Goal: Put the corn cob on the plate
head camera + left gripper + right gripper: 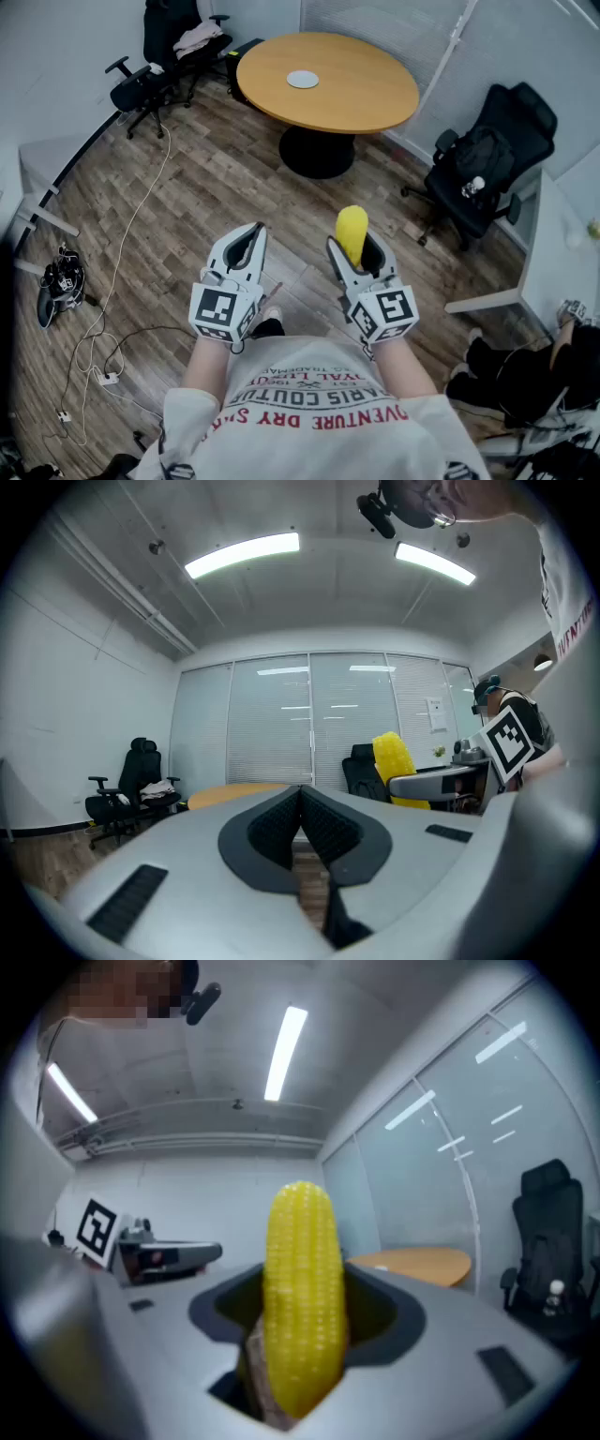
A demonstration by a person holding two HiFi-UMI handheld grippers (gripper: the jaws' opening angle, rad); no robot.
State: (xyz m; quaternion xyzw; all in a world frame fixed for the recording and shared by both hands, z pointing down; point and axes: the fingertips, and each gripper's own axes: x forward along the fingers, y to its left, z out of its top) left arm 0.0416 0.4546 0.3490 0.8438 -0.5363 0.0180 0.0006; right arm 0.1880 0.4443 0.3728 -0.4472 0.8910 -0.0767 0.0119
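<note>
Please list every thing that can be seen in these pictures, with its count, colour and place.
corn cob: one, yellow, sticking out of the right claw
plate: one, white, on the round table
round table: one, orange top, black base, far ahead
office chairs: at least two, black, far left and right
cable: one, white, on the floor, left
left claw: one, white and grey, shut, empty
right claw: one, white and grey, shut on the corn cob
</note>
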